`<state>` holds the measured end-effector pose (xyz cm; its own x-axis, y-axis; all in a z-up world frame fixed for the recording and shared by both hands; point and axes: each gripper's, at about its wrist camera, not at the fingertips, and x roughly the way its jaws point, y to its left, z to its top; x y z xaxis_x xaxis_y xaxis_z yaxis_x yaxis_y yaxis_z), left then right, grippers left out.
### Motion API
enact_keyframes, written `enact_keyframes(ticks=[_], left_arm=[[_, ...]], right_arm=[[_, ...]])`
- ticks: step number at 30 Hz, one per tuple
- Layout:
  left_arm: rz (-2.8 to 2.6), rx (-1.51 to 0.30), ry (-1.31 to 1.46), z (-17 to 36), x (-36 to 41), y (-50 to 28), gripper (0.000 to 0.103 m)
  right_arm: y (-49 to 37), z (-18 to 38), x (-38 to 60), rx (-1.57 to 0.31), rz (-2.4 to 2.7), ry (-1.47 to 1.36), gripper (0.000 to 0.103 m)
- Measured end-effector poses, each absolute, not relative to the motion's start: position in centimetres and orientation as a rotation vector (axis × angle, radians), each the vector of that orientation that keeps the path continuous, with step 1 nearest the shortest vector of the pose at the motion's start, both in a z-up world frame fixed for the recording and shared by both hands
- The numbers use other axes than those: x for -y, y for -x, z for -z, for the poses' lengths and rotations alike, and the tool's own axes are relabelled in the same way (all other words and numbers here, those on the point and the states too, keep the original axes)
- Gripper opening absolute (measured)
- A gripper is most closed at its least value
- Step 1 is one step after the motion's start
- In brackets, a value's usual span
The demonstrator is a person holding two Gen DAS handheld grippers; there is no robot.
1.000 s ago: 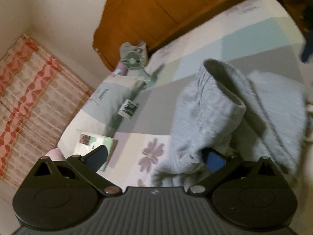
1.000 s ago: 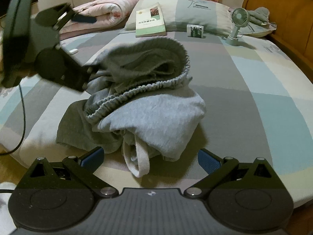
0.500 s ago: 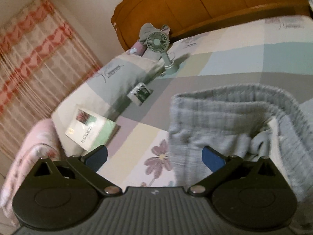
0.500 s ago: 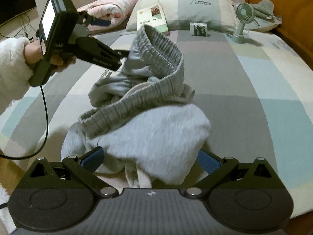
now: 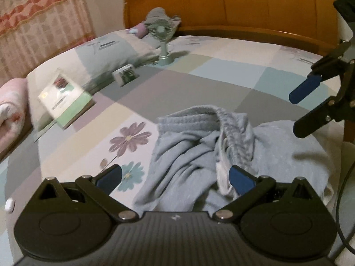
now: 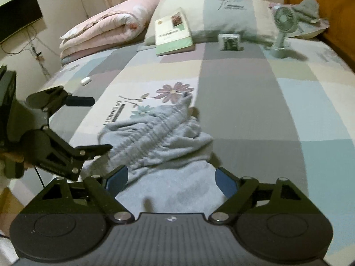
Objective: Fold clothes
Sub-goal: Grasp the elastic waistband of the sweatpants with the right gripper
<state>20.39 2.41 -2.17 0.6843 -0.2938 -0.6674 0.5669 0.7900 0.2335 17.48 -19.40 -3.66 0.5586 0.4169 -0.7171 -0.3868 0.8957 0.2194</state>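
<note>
Grey sweatpants point(image 5: 199, 153) lie crumpled on the patchwork bed sheet point(image 5: 221, 88), their ribbed waistband point(image 6: 155, 130) uppermost. My left gripper point(image 5: 175, 178) is open at the pile's near edge, its right pad against the folds; in the right wrist view the left gripper point(image 6: 93, 124) sits at the garment's left side, its lower finger tip touching the cloth. My right gripper point(image 6: 172, 180) is open low over the smooth part of the sweatpants. From the left wrist view the right gripper point(image 5: 304, 108) hangs open above the pile's right side.
A green book point(image 6: 172, 33), a small box point(image 6: 229, 41) and a desk fan point(image 6: 283, 33) sit by the pillow point(image 6: 221, 13). A folded pink quilt point(image 6: 106, 28) lies far left, with a wooden headboard point(image 5: 221, 6) along one side. A small white object point(image 6: 85, 81) rests near the bed edge.
The waistband, lifted by the left gripper half a second ago, now lies slumped on the bed. The left gripper has dropped to the pile's left edge. The right gripper moved in over the cloth.
</note>
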Motion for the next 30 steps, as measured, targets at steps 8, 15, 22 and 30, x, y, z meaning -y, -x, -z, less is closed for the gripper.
enact_keyframes(ticks=[8,15,22,30], left_arm=[[0.357,-0.720,-0.404,2.0,-5.4,-21.3,0.102],[0.372,-0.738,-0.388,2.9,-5.0,-19.8,0.102],[0.390,-0.750,-0.348,3.0,-4.6,-19.7,0.102],[0.478,-0.788,-0.291,3.7,-2.3,-20.3,0.102]], right_arm=[[-15.2,4.3,13.0,-0.857,-0.644,0.176,0.089],[-12.1,7.2,7.8,-0.778,-0.673,0.577,0.057],[-13.0,5.3,10.8,-0.764,-0.604,0.492,0.026],[-14.4,2.6,18.0,-0.731,-0.395,0.389,0.019]])
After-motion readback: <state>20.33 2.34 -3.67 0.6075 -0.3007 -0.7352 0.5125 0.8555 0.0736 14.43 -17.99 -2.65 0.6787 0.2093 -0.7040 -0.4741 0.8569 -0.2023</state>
